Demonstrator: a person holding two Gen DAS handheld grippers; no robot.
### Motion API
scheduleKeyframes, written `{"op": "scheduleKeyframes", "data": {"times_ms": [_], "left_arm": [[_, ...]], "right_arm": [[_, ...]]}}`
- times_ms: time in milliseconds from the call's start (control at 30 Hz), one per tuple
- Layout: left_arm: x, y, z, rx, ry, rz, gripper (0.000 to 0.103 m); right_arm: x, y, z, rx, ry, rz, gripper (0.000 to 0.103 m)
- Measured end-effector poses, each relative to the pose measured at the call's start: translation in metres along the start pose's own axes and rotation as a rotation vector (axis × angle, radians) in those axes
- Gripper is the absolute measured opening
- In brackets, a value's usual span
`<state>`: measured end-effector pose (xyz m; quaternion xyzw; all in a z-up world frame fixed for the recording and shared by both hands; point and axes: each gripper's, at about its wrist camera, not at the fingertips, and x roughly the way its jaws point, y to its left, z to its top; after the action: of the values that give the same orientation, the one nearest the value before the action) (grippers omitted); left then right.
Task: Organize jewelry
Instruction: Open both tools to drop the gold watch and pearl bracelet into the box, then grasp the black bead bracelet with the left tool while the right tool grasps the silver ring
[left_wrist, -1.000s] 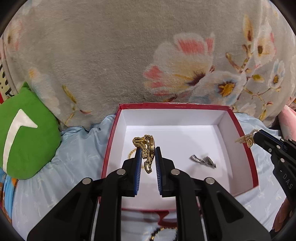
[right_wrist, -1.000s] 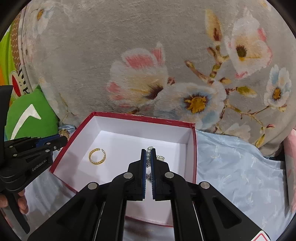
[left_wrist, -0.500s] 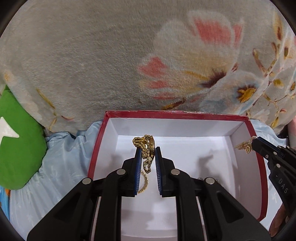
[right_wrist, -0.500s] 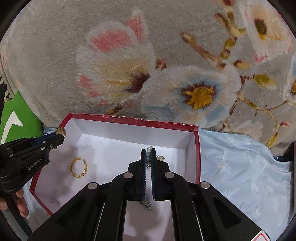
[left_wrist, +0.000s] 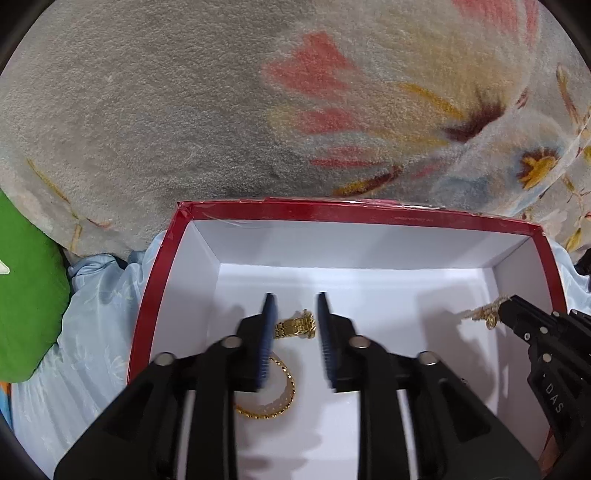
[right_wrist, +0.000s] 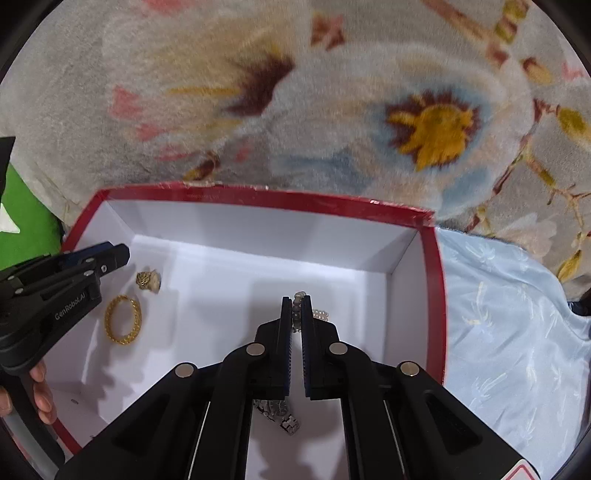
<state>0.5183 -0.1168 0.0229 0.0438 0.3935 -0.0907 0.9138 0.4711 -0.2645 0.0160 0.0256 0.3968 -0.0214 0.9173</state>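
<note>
Opening wide, the left tool (left_wrist: 294, 325) dropped its floppy gold watch (left_wrist: 295, 328) into the red box (left_wrist: 354, 214), while the right tool (right_wrist: 296, 314) pinched slippery pearl beads (right_wrist: 320, 314) mid-strand.

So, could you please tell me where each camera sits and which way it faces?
Left wrist: on the left gripper, looking down along its open fingers into the red box at a gold watch and gold bangle; the right gripper enters at right.
Right wrist: on the right gripper, fingers shut on a bead strand; the left gripper enters at left.
Shared: box, watch, bangle, floral blanket.
</note>
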Motion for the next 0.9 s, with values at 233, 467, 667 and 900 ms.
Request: {"op": "scheduleKeyframes", "data": {"times_ms": [233, 467, 667, 900], "left_arm": [[-0.019, 0.007, 0.0, -0.016, -0.054, 0.012, 0.071], [-0.081, 0.024, -0.029, 0.014, -0.108, 0.025, 0.071], [-0.148, 0.048, -0.091, 0.028, -0.113, -0.005, 0.072], [-0.194, 0.068, -0.184, 0.072, -0.069, 0.01, 0.073]], "right_arm": [[-0.026, -0.01, -0.002, 0.029, -0.066, -0.03, 0.044], [-0.104, -0.015, -0.042, 0.019, -0.16, -0.001, 0.044], [-0.175, -0.023, -0.117, 0.041, -0.174, 0.045, 0.044], [-0.22, -0.019, -0.215, 0.047, -0.142, -0.006, 0.044]]}}
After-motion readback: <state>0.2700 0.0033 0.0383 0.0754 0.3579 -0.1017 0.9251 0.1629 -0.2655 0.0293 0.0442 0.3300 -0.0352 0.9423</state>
